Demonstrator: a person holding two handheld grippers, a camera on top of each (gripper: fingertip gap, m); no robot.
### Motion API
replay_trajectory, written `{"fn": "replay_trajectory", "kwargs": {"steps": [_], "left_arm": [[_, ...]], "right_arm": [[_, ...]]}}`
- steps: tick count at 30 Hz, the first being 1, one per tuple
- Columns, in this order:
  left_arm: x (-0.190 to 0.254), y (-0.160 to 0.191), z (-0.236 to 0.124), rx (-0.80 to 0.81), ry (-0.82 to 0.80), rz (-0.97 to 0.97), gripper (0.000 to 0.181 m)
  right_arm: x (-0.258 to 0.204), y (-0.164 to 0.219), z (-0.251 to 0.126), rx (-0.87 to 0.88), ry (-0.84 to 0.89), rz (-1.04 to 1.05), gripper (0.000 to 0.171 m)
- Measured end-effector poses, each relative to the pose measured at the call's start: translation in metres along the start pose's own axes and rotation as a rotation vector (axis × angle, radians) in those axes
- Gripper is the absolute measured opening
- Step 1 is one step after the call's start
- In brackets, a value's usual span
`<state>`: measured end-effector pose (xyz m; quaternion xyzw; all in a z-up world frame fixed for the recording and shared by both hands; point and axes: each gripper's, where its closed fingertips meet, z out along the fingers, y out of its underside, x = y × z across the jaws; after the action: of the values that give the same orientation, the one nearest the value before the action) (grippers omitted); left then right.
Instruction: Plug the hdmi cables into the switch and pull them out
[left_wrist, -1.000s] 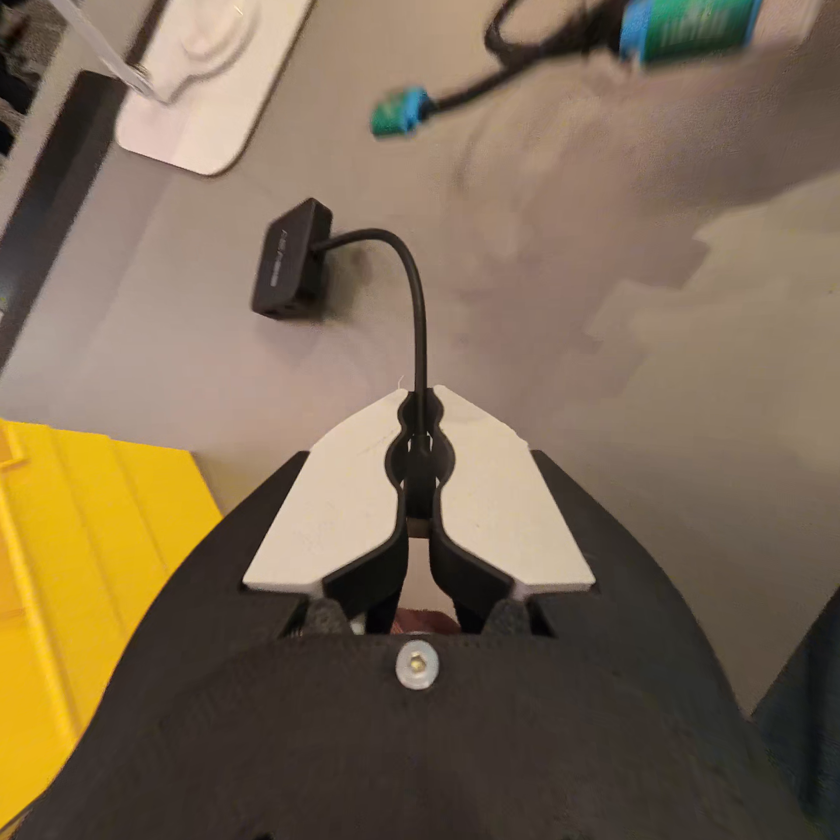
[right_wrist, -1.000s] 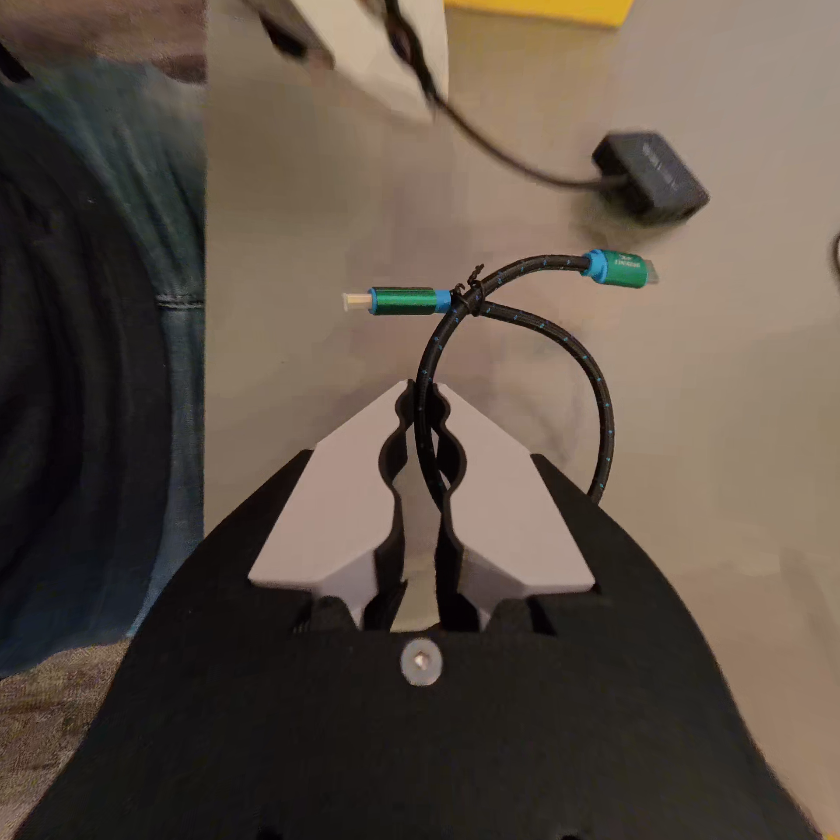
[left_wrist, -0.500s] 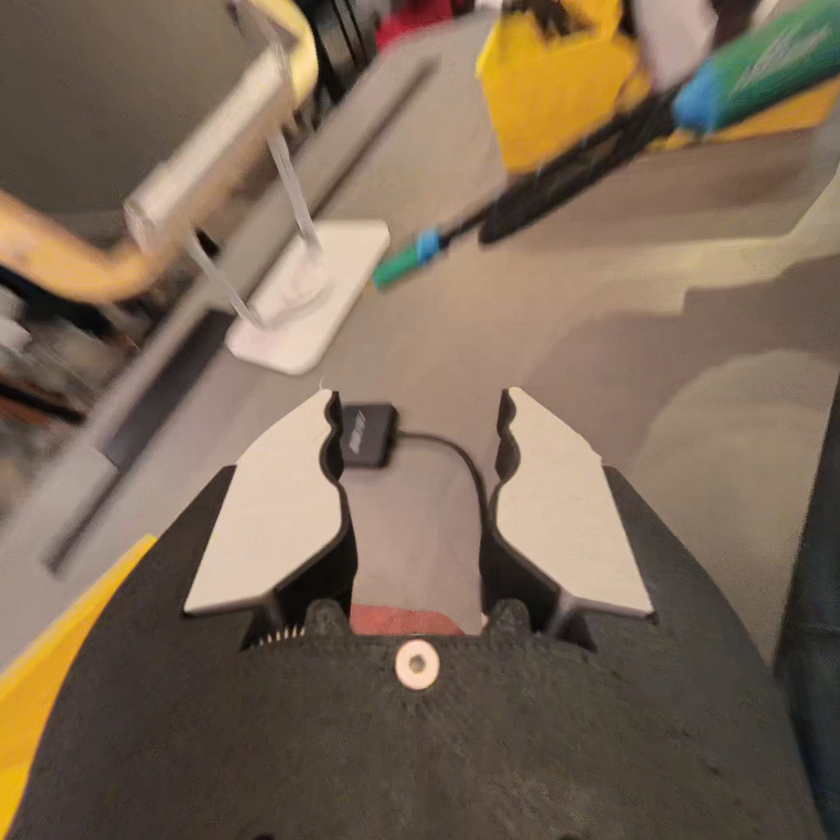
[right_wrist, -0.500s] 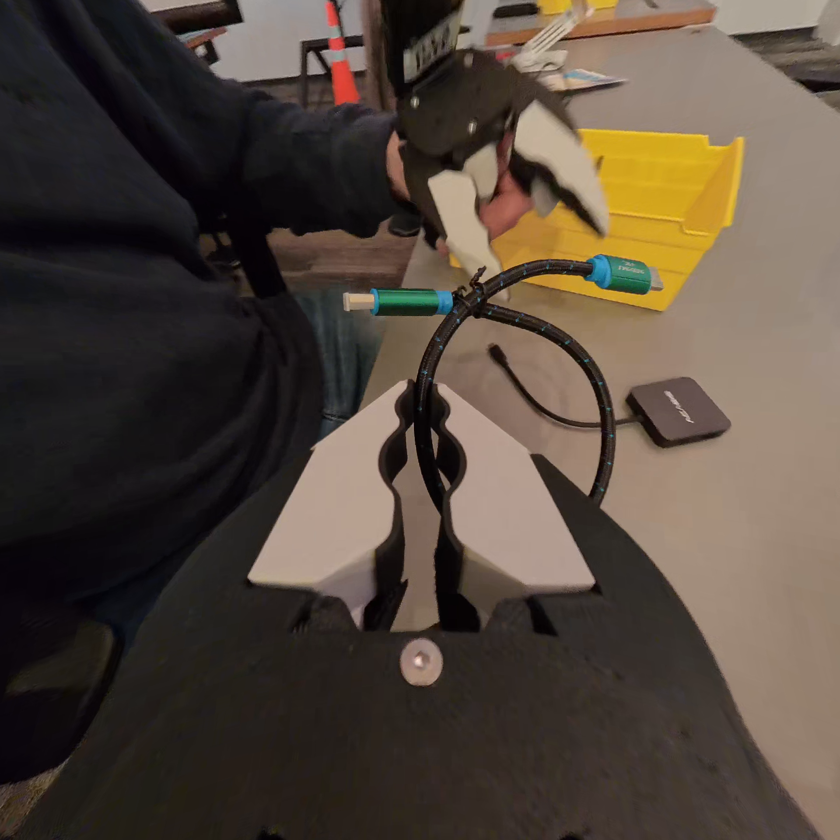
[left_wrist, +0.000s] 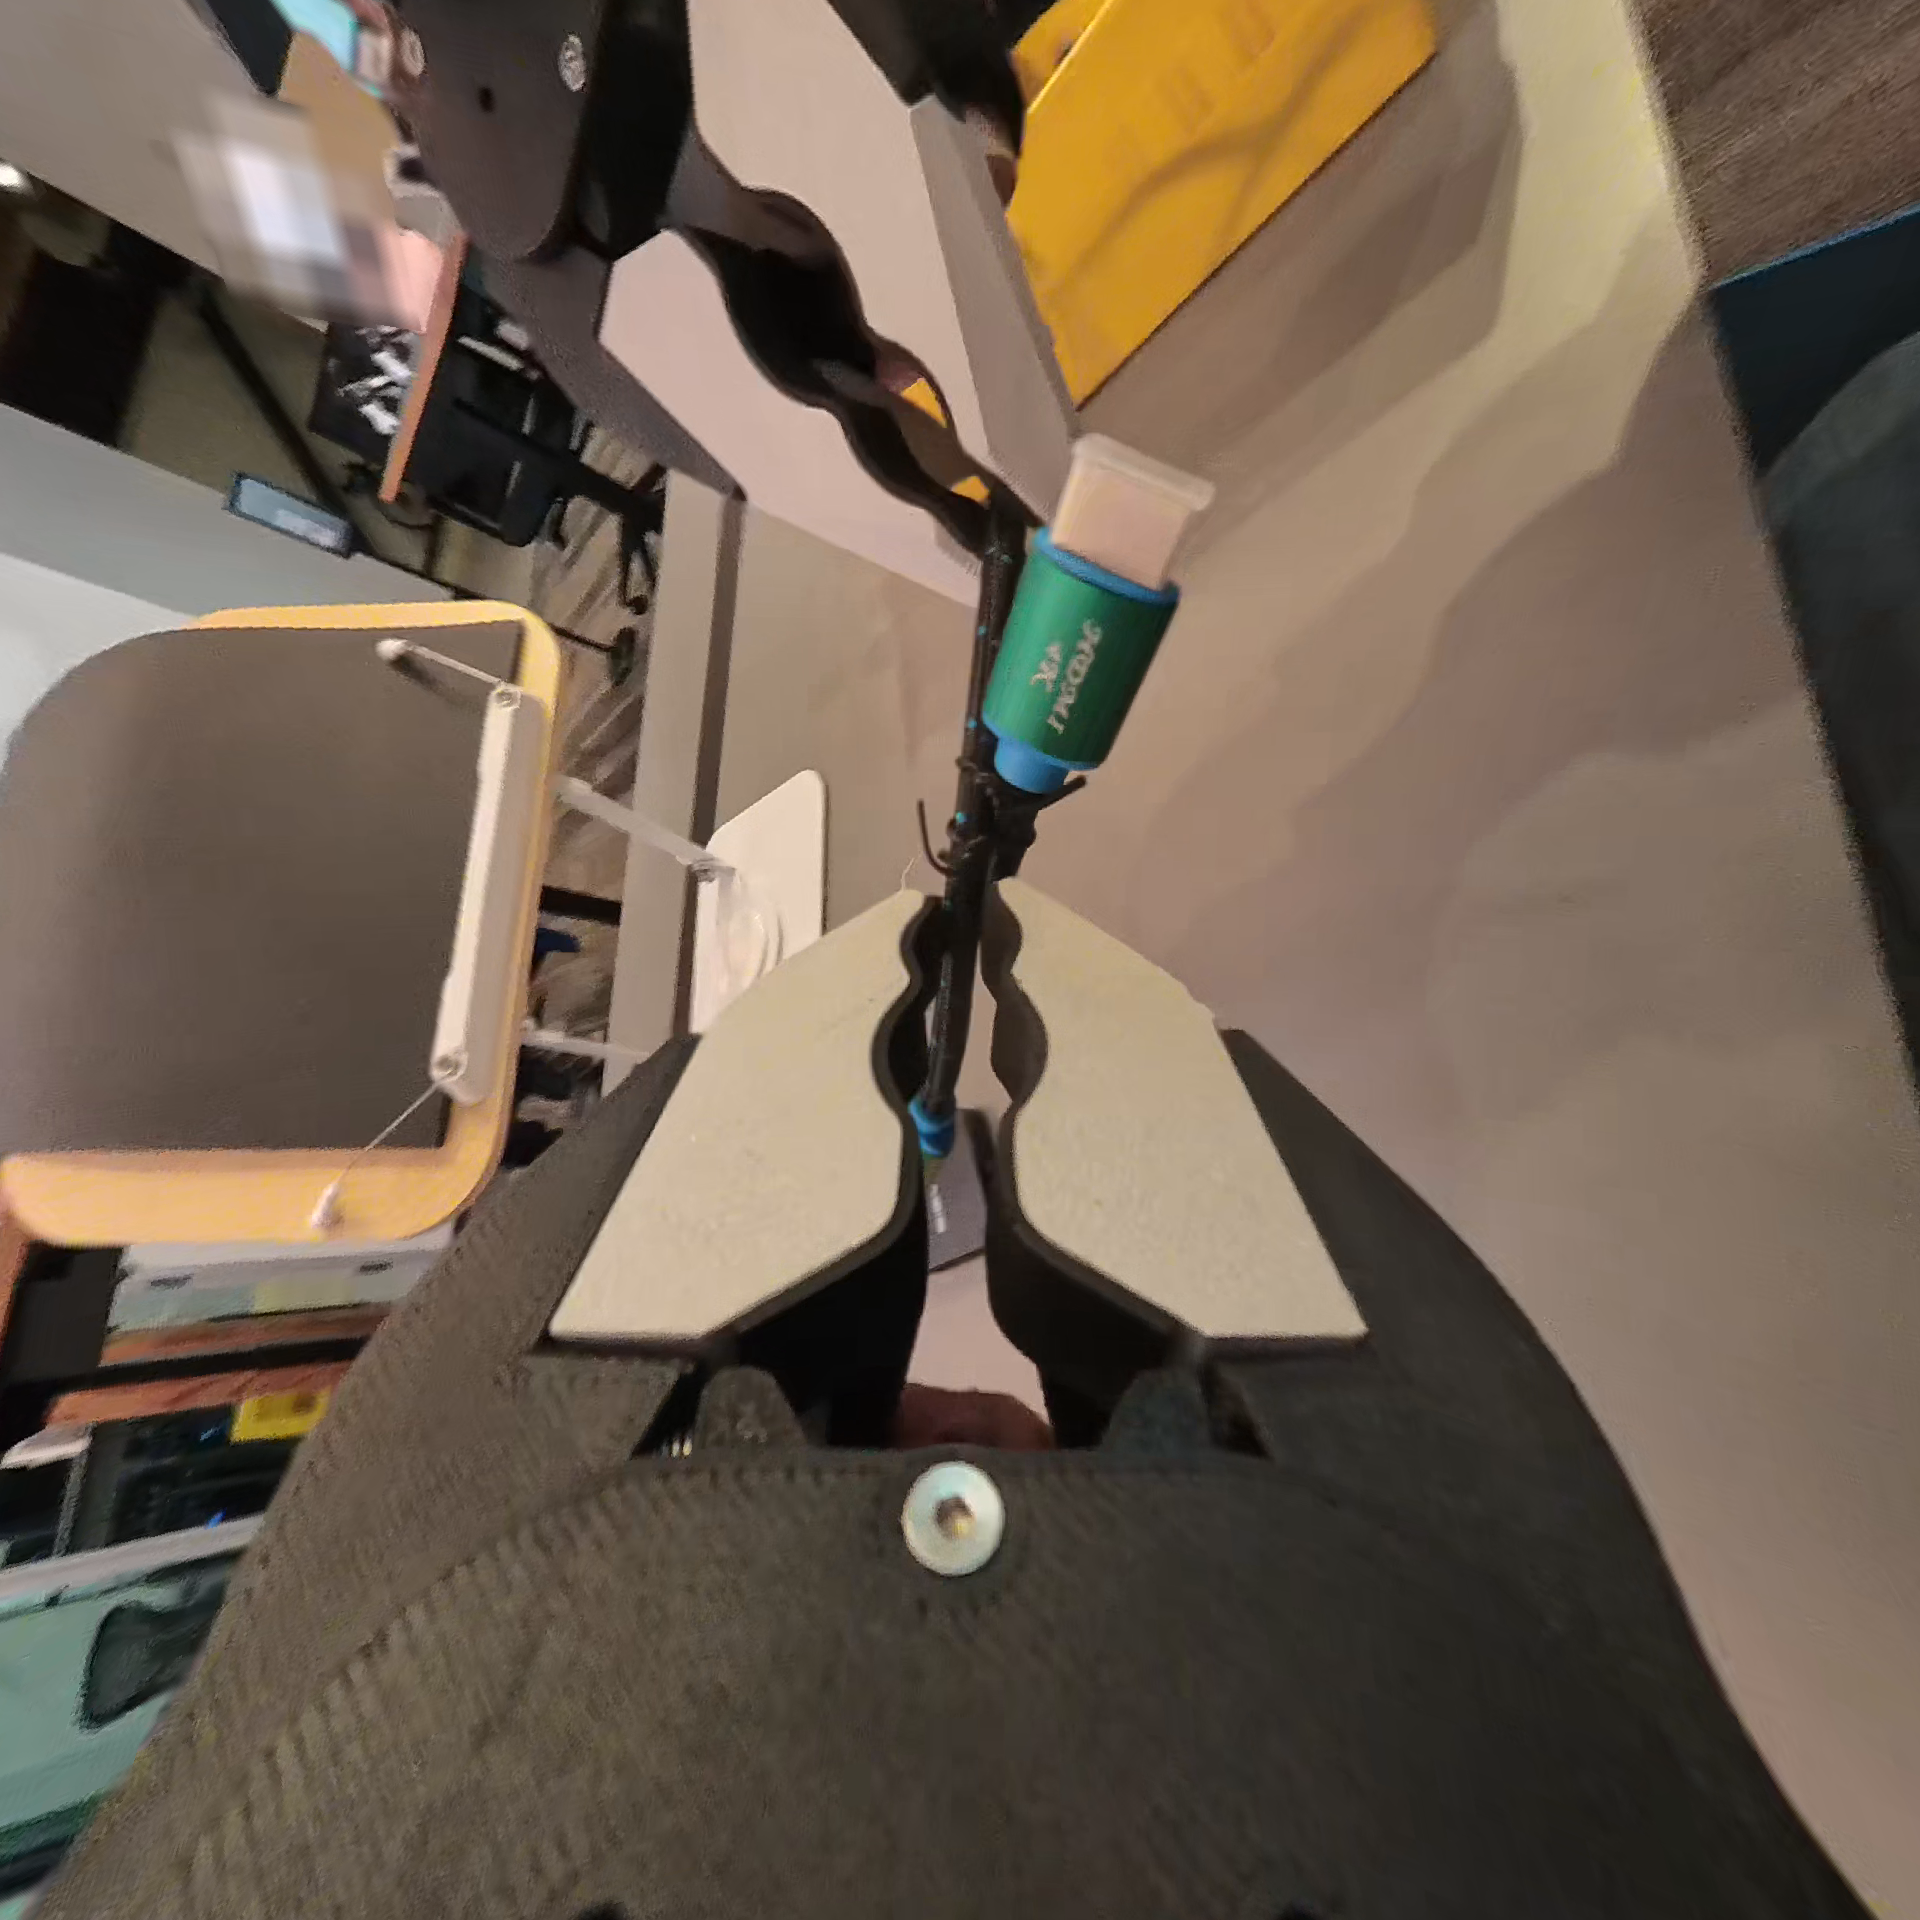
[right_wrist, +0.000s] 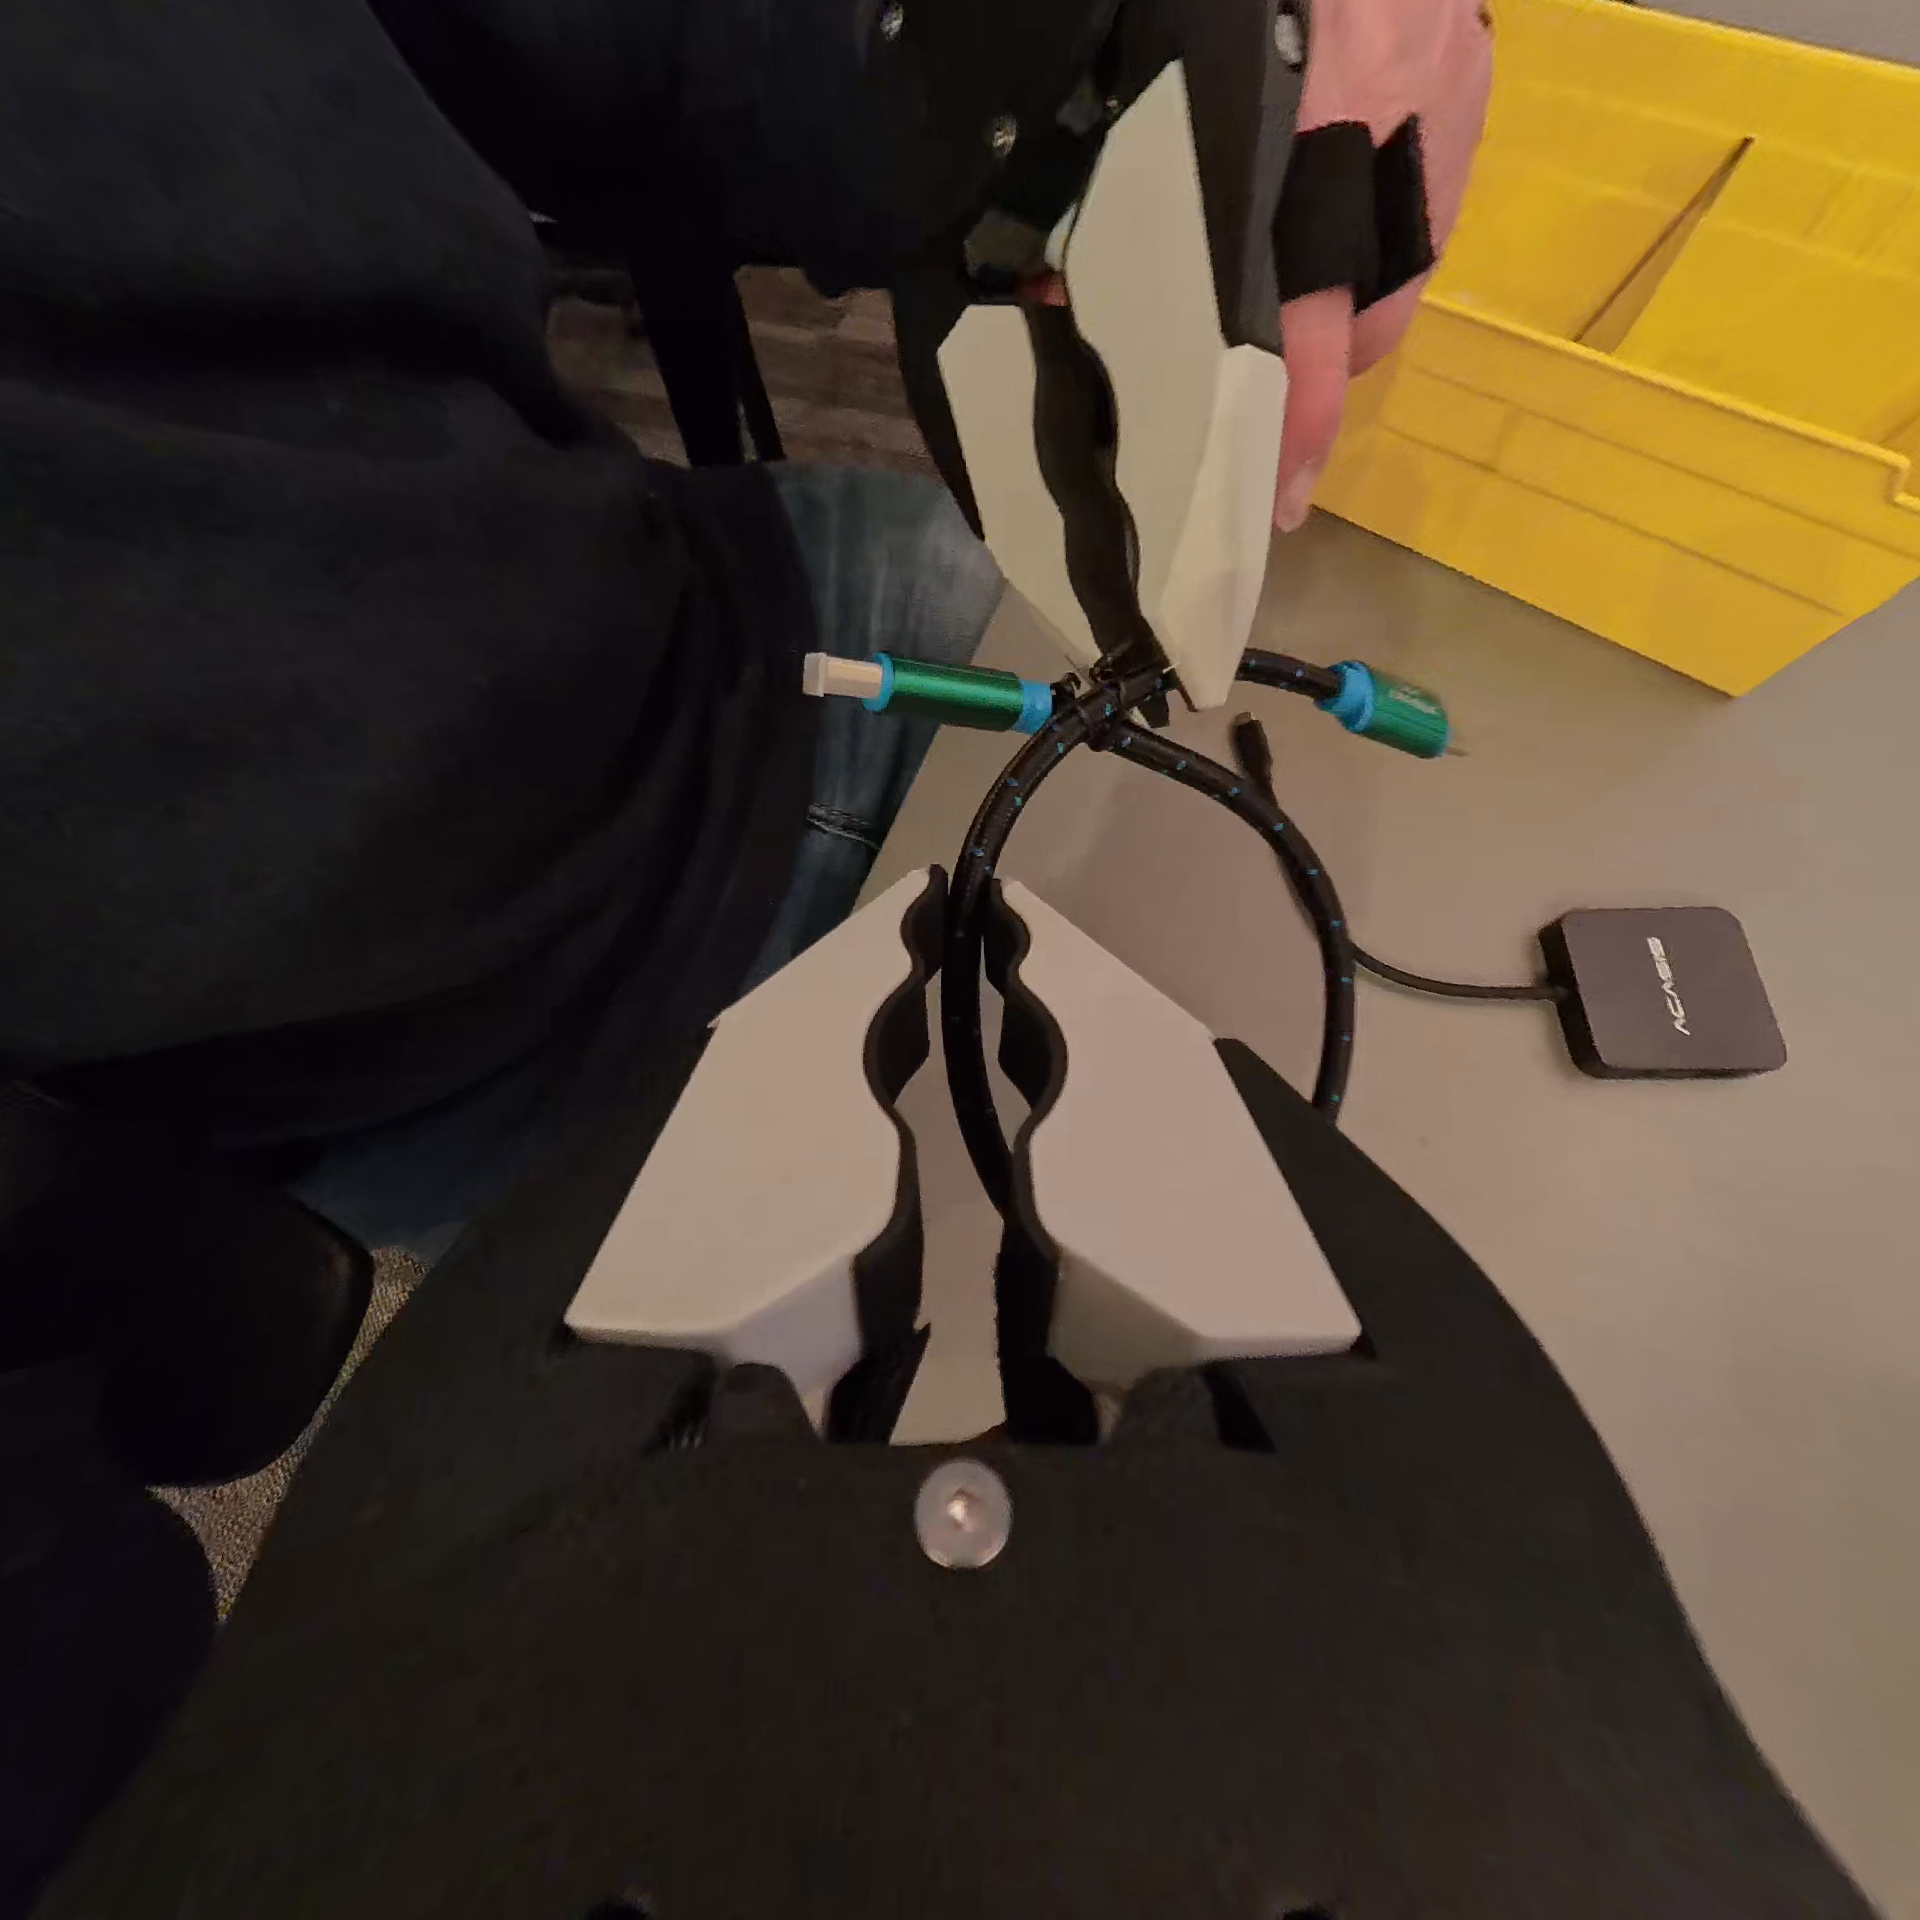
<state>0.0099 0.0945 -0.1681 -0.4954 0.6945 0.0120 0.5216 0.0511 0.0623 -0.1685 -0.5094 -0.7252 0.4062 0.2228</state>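
- Right gripper (right_wrist: 961, 904): fingers closed on braided HDMI cable (right_wrist: 1288, 831).
- Left gripper (left_wrist: 961, 914): nearly closed around it beside capped green plug (left_wrist: 1075, 665).
- Switch (right_wrist: 1662, 1003) flat on worktop, well apart.

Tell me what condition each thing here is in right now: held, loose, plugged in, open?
Right gripper: shut on the HDMI cable.
Left gripper: shut on the HDMI cable, near its tie.
HDMI cable: looped, tied, held off the table.
Capped plug: unplugged, cap on.
Second plug: unplugged.
Switch: flat on the table, nothing plugged in.
Yellow bin: open-topped, on the table.
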Motion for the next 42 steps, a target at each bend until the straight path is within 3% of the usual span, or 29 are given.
{"fn": "replay_trajectory", "kwargs": {"steps": [6,11,14,16,20,22,24,27,29,33,36,39,42], "left_arm": [[-0.017,0.022,0.015,-0.085,-0.131,-0.055,0.005],[-0.044,0.054,0.017,-0.21,-0.297,-0.117,0.006],[-0.057,0.063,0.015,-0.267,-0.387,-0.128,0.006],[-0.059,0.065,0.018,-0.305,-0.417,-0.099,0.006],[-0.058,0.058,0.025,-0.328,-0.453,-0.042,0.005],[-0.057,0.055,0.026,-0.328,-0.458,-0.051,0.005],[-0.06,0.054,0.023,-0.32,-0.489,-0.052,0.006],[-0.059,0.047,0.021,-0.262,-0.47,-0.04,0.006],[-0.055,0.038,0.02,-0.196,-0.386,-0.047,0.009],[-0.056,0.014,0.003,-0.007,-0.193,-0.24,0.039],[-0.052,0.01,-0.011,0.001,-0.035,-0.279,0.044],[-0.017,0.005,-0.015,-0.041,0.24,-0.307,0.05],[0.007,0.005,-0.002,-0.045,0.33,-0.323,0.052]], "right_arm": [[0.041,0.003,-0.011,0.07,0.2,0.114,0.007],[0.082,-0.01,-0.053,0.228,0.544,0.218,0.037],[0.069,-0.012,-0.043,0.223,0.506,0.297,0.034],[0.067,-0.015,-0.03,0.249,0.489,0.357,0.042],[0.077,-0.021,-0.013,0.305,0.505,0.447,0.04],[0.082,-0.021,-0.011,0.317,0.523,0.465,0.025],[0.085,-0.016,-0.013,0.251,0.576,0.415,0.013],[0.08,-0.016,-0.02,0.21,0.576,0.343,0.011],[0.076,-0.012,-0.023,0.188,0.557,0.314,0.01],[0.053,-0.008,-0.017,0.118,0.408,0.205,0.01],[0.039,-0.01,-0.011,0.087,0.304,0.138,0.009],[0.03,-0.013,-0.004,0.046,0.225,0.089,0.009],[0.031,-0.022,0.0,0.043,0.214,0.056,0.009]]}}
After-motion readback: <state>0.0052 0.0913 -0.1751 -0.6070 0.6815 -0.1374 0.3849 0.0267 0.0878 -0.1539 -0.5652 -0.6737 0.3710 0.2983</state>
